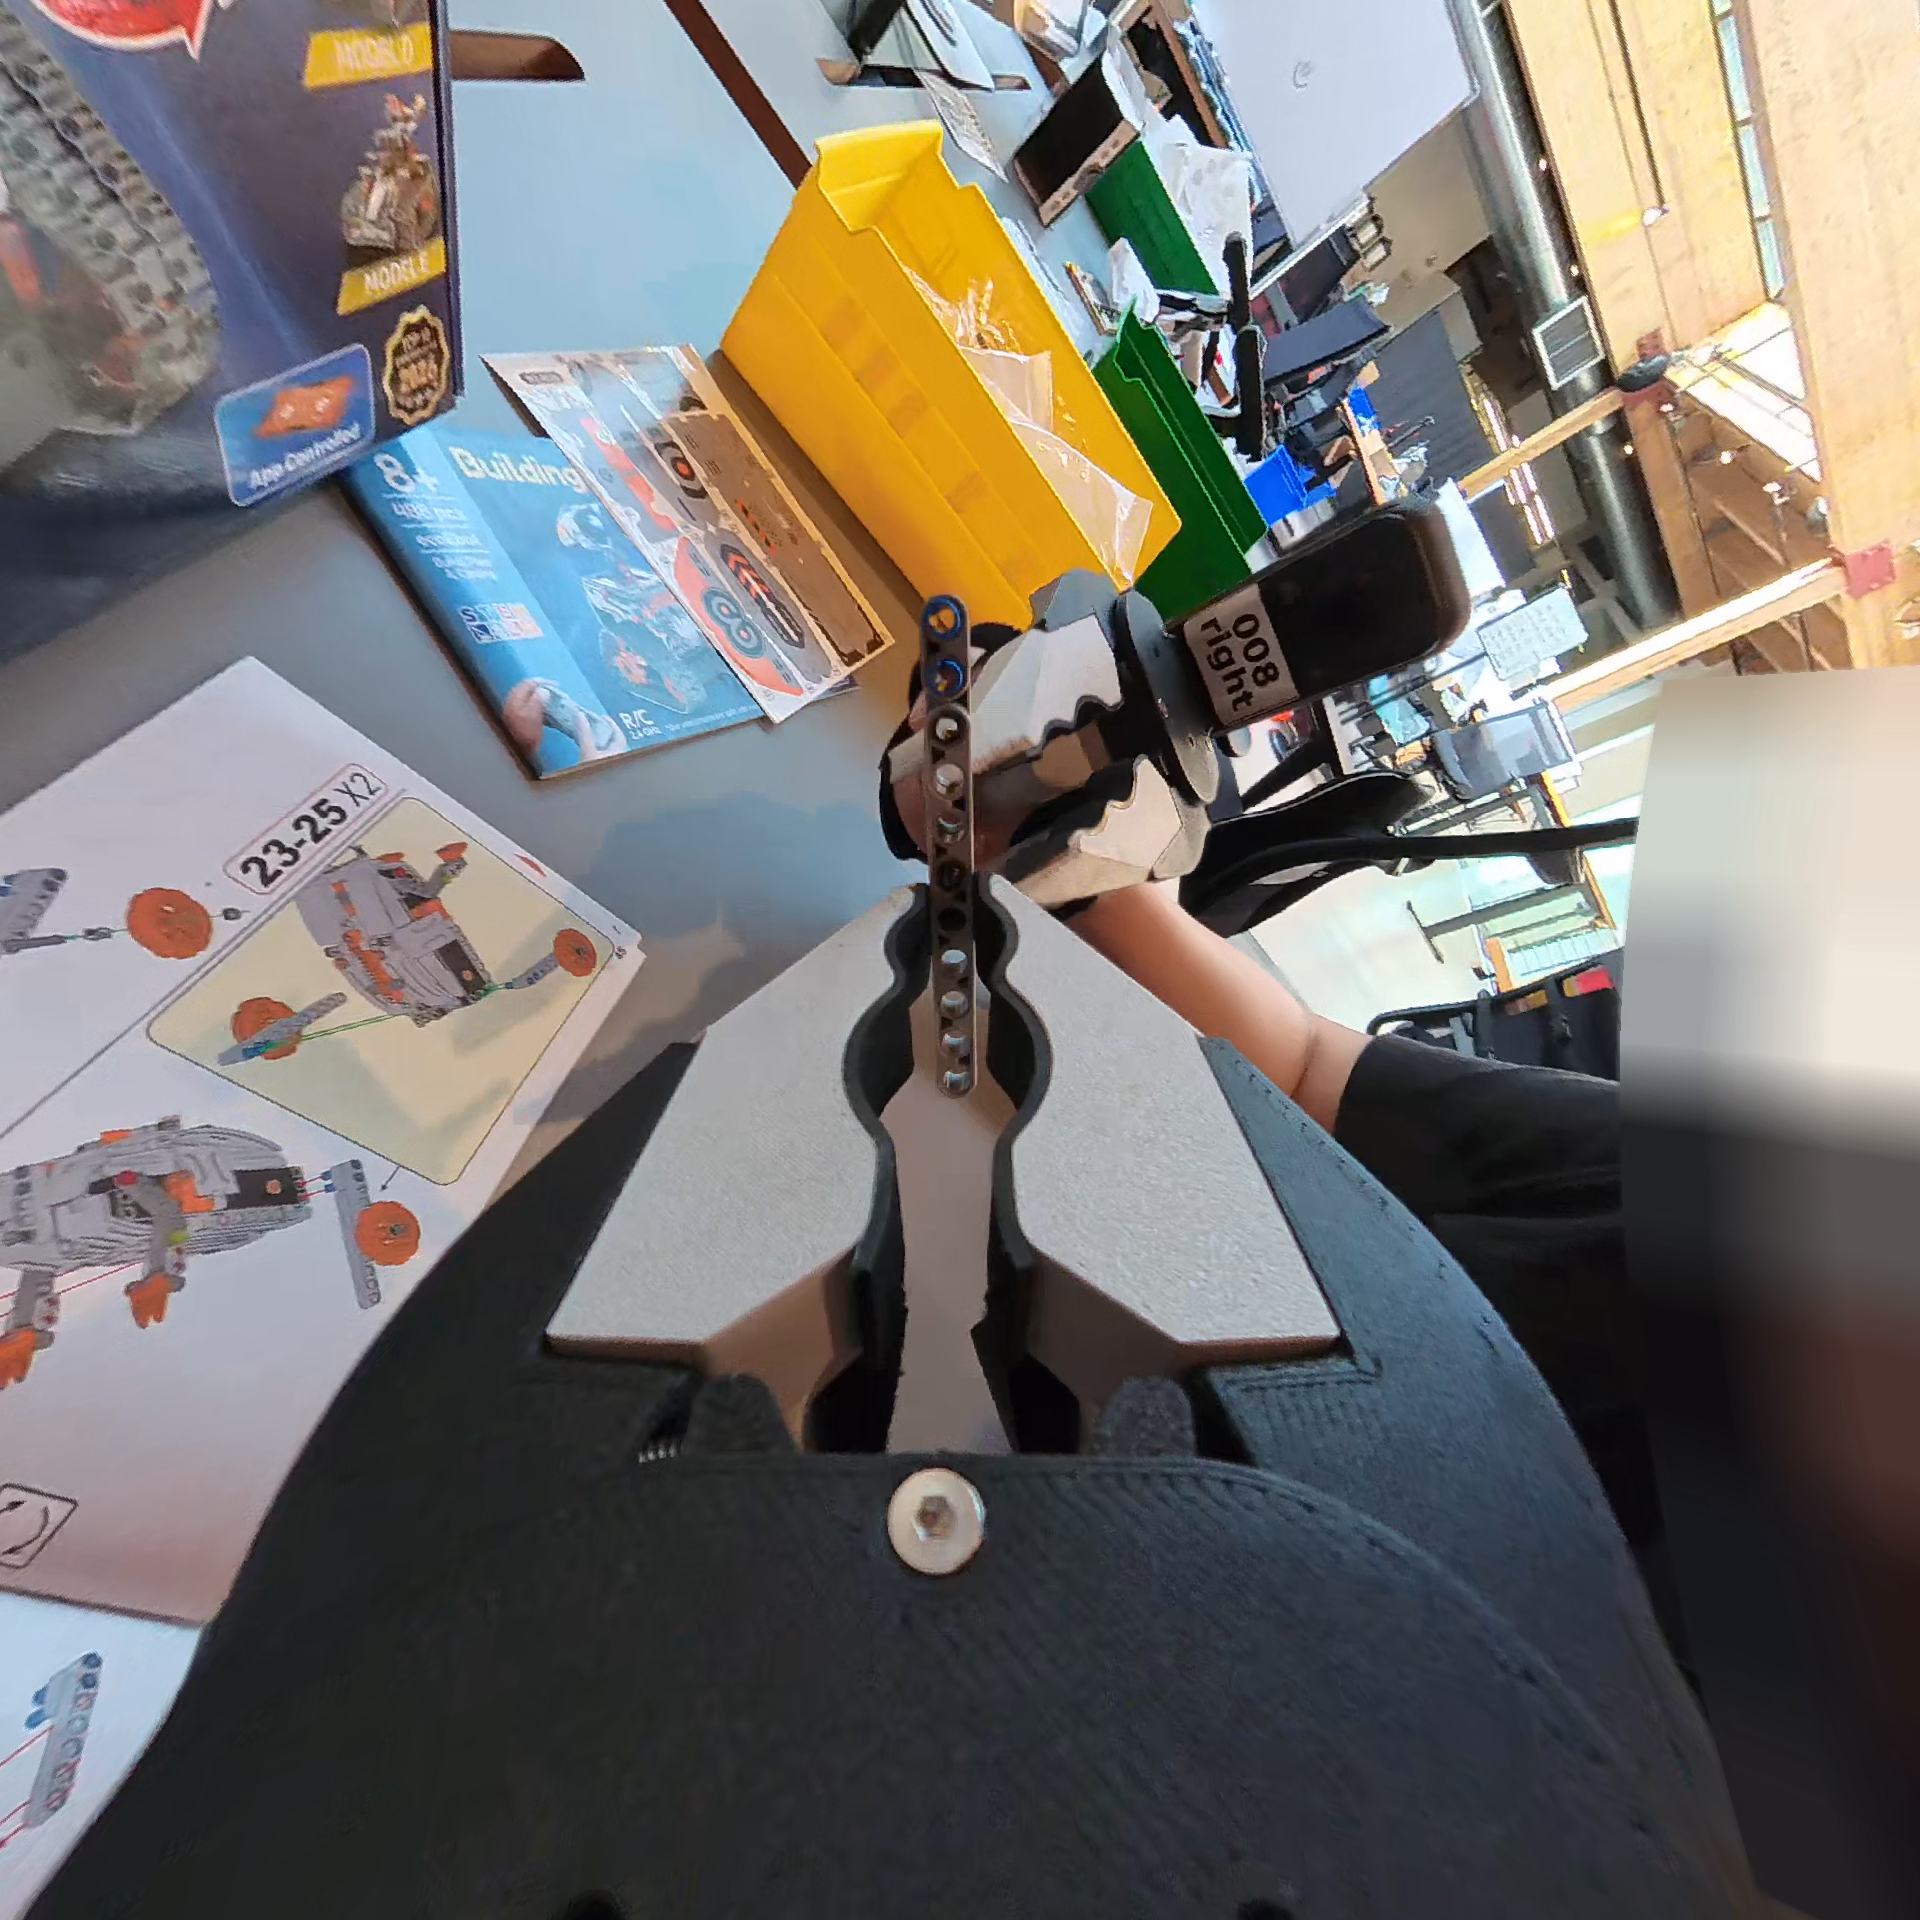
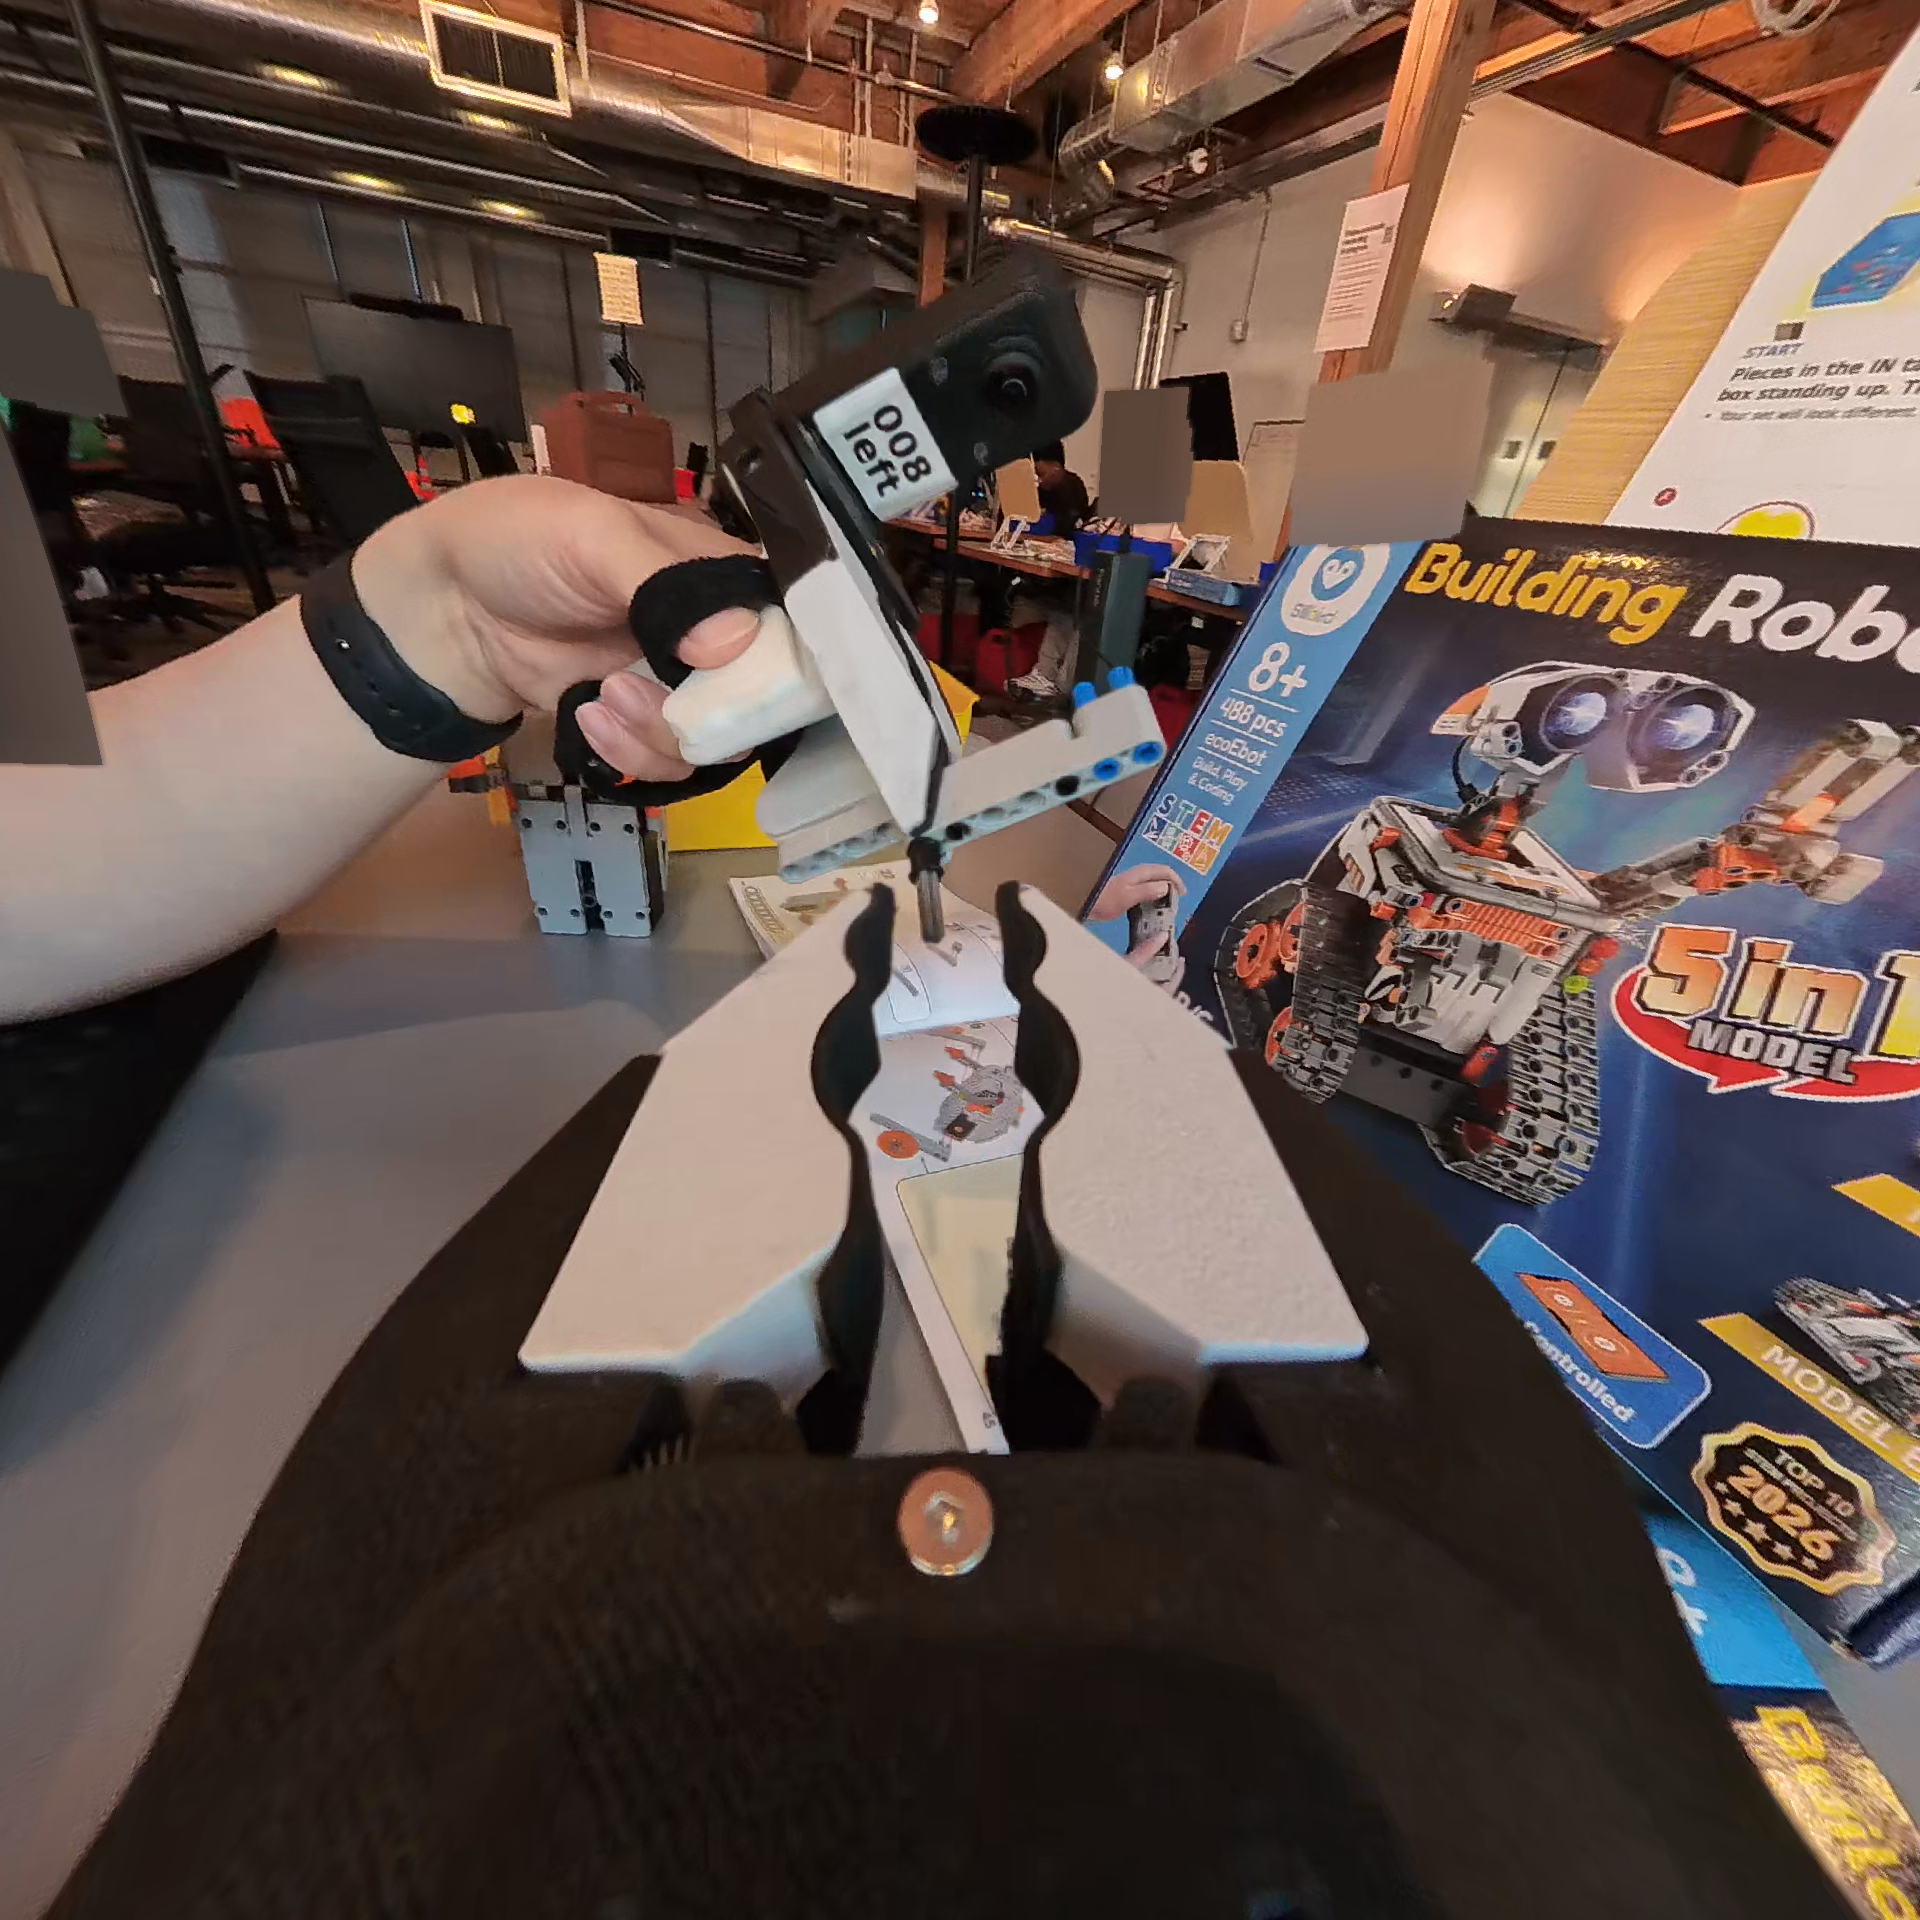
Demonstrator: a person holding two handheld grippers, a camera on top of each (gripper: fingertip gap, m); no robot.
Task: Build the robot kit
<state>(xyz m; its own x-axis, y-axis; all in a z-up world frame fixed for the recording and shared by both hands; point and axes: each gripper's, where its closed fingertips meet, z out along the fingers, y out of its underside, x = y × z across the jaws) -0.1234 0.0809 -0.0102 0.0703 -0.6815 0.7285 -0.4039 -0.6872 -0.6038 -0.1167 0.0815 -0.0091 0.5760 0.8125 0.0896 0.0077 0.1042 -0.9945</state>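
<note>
The left gripper (image 1: 954, 914) is clenched on a grey perforated beam (image 1: 951, 873) carrying blue pins, a dark axle (image 2: 932, 894) apparently seated beneath it, just ahead of the released, empty right gripper (image 2: 943, 920); instruction sheet (image 1: 312, 1039) below.

The left gripper (image 1: 951, 914) holds a holed beam (image 1: 949, 831) that reaches ahead to the right gripper (image 1: 935, 790). An instruction sheet (image 1: 312, 1039) lies on the worktop (image 1: 644, 229) to its left, a bin (image 1: 935, 384) ahead beyond a booklet (image 1: 540, 603).
</note>
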